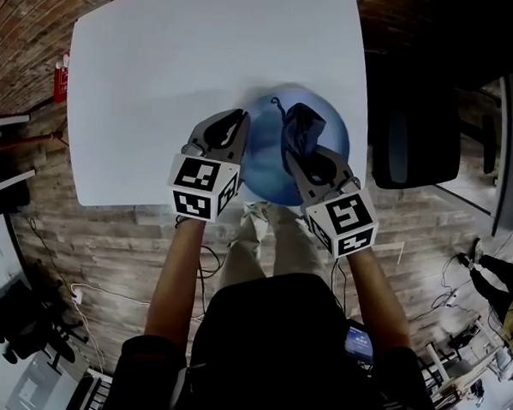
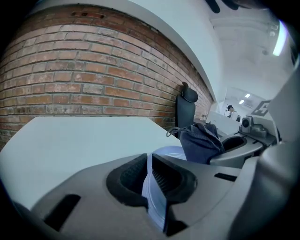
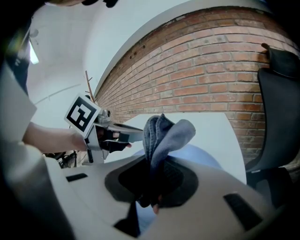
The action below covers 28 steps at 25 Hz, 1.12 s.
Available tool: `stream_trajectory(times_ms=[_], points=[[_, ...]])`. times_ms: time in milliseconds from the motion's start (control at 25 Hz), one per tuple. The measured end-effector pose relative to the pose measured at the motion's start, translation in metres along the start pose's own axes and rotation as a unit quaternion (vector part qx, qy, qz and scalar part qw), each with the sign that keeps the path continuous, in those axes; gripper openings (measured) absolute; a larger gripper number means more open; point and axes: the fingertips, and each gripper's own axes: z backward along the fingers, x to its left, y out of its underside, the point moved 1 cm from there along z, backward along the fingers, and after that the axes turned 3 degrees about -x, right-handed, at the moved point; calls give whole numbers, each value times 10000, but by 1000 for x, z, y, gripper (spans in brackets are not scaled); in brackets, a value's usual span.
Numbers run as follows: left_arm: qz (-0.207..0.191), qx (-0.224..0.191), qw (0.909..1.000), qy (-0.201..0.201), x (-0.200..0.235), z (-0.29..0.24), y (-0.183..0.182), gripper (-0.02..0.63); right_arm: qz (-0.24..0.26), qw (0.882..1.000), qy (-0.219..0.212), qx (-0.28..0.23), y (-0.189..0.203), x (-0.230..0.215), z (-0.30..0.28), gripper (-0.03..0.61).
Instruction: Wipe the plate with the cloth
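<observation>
A blue plate point(image 1: 271, 171) is held above the near edge of the white table point(image 1: 160, 75). My left gripper point(image 1: 236, 128) is shut on the plate's left rim; the pale blue rim point(image 2: 154, 197) runs between its jaws in the left gripper view. My right gripper point(image 1: 300, 159) is shut on a dark blue cloth point(image 1: 299, 129), which lies bunched over the plate's right half. In the right gripper view the cloth point(image 3: 161, 136) rises folded from between the jaws, with the plate point(image 3: 201, 157) behind it and the left gripper point(image 3: 110, 135) at left.
A black office chair point(image 1: 414, 135) stands right of the table, also the chair point(image 2: 187, 110) in the left gripper view. A red object point(image 1: 61, 78) sits off the table's left edge. Brick wall point(image 2: 84, 70) runs behind the table. Cables lie on the wooden floor point(image 1: 82, 259).
</observation>
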Motion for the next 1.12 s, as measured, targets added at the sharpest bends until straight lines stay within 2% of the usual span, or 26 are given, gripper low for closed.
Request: stream_trajectory(times_ms=[600, 680, 760, 1120], points=[[24, 158, 9998, -116, 13, -16, -1, 22, -51, 9999, -89, 77, 8, 4, -6, 61], [38, 208, 9997, -117, 14, -18, 1, 38, -51, 9999, -100, 101, 9, 4, -7, 61], [83, 266, 9996, -74, 13, -21, 4, 80, -46, 9999, -93, 119, 10, 2, -7, 61], [-54, 545, 9985, 27, 14, -36, 12, 100, -90, 9999, -95, 104, 6, -2, -9, 61]])
